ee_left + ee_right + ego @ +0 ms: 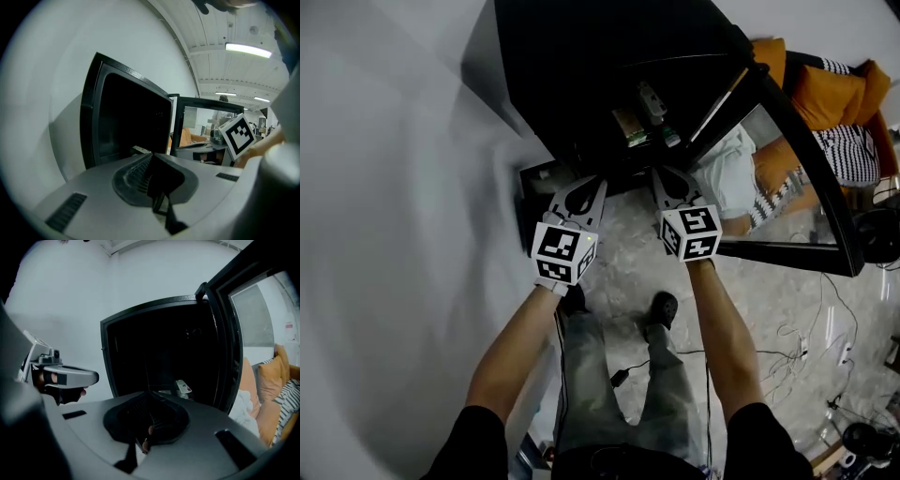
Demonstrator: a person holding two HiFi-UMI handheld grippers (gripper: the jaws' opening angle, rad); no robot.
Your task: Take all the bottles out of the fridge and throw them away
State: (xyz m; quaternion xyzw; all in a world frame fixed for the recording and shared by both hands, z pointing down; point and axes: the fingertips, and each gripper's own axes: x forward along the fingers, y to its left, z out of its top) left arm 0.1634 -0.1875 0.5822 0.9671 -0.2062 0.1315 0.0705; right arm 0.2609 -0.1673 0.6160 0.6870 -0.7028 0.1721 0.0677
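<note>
- Grey plastic jaws on my right gripper [673, 185] are pressed together with nothing between them. My left gripper [584, 187] is closed and empty too.
- Both point slightly downward at the open black fridge [581, 75], side by side and level with each other.
- The bottles [652, 111] sit low inside the dark cavity, towards its right side, near the hinge of the glass door [806, 159].
- From my right gripper view, a labelled bottle [183, 387] shows just above and right of my jaw tips, deeper in.
- It looks tilted, but I cannot tell whether it stands or lies.
- My right gripper is the nearer one: the bottles lie almost straight ahead of it, while my left faces the emptier left side.
- My guess is the right must open, then reach forward and a little right.
</note>
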